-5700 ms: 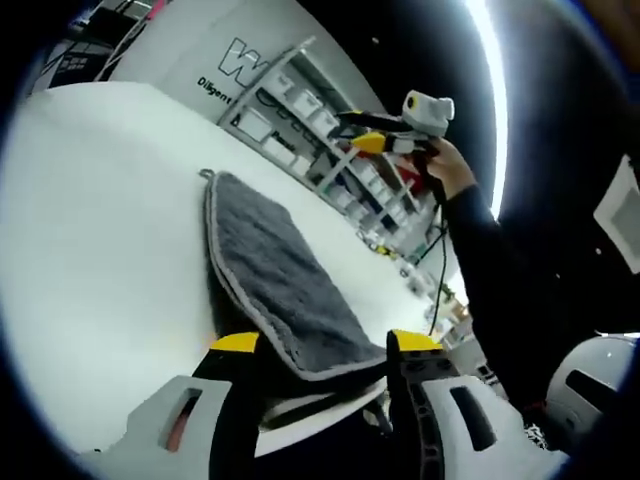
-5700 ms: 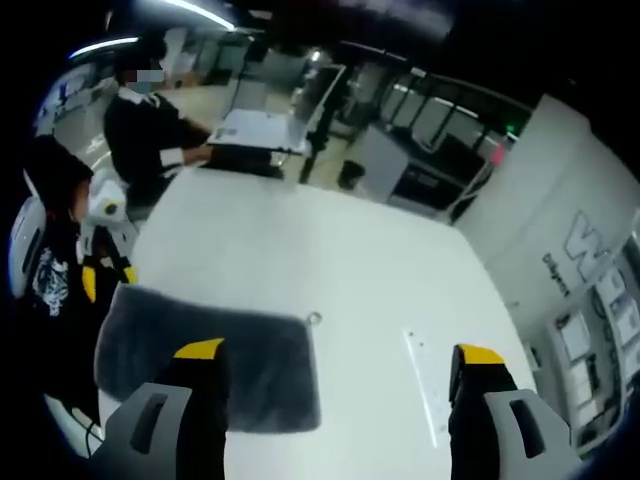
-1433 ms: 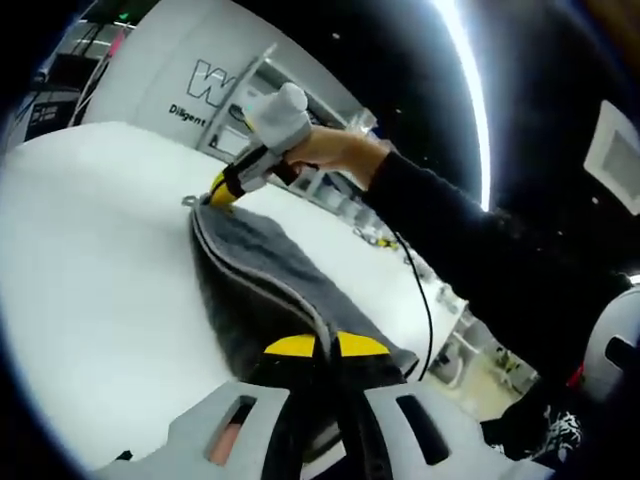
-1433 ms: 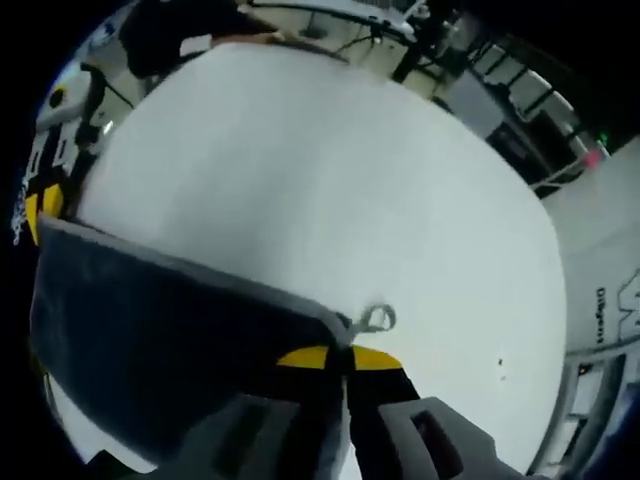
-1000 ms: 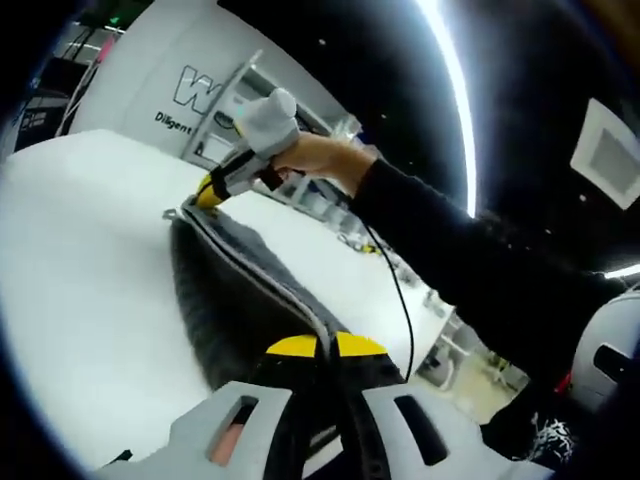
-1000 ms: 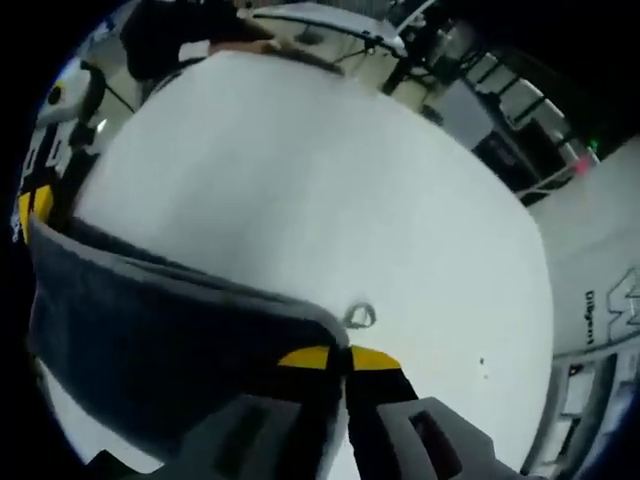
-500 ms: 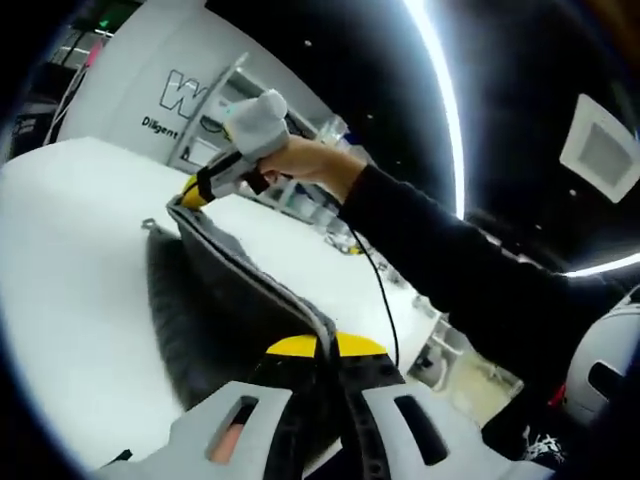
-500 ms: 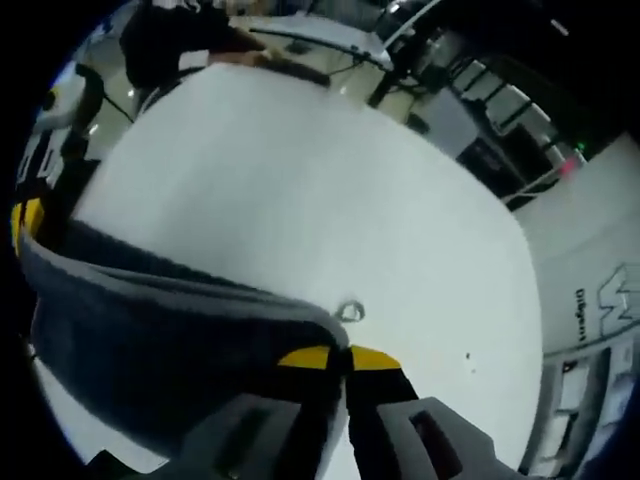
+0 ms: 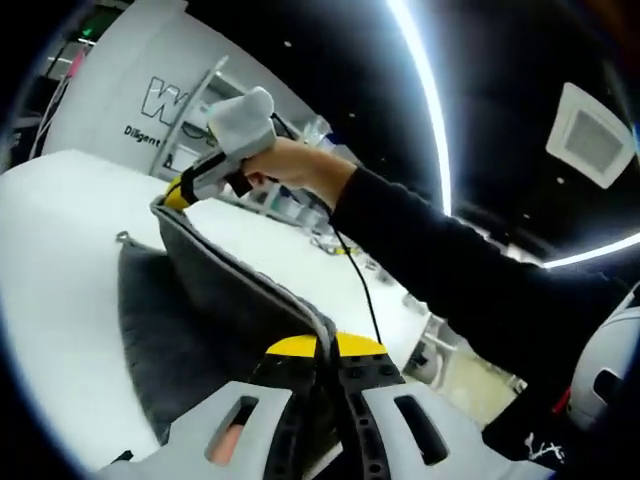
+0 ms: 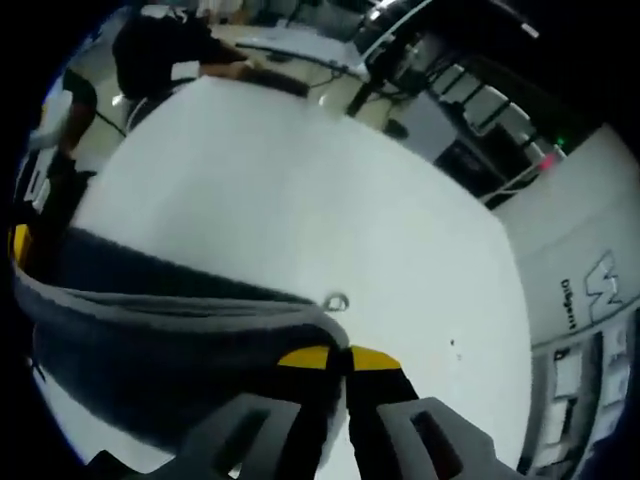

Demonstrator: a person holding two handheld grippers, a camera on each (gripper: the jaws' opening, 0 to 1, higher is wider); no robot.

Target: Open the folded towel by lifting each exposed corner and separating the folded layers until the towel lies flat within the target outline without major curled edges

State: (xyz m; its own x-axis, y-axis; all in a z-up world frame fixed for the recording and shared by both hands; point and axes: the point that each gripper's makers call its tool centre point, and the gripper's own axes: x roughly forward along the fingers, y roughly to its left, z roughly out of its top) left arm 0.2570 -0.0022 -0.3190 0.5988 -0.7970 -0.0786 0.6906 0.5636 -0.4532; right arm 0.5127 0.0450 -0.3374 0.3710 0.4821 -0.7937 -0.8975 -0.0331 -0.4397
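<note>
Both grippers clamped on the grey fleece towel [image 9: 200, 300]: left gripper [image 9: 327, 347] on the near corner, right gripper [image 10: 337, 355] on the far one, top layer's edge taut between them above the white table [image 10: 300, 190], lower layer flat.

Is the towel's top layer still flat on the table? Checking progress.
No: both grippers, left and right, hold the towel's edge raised above the table.
</note>
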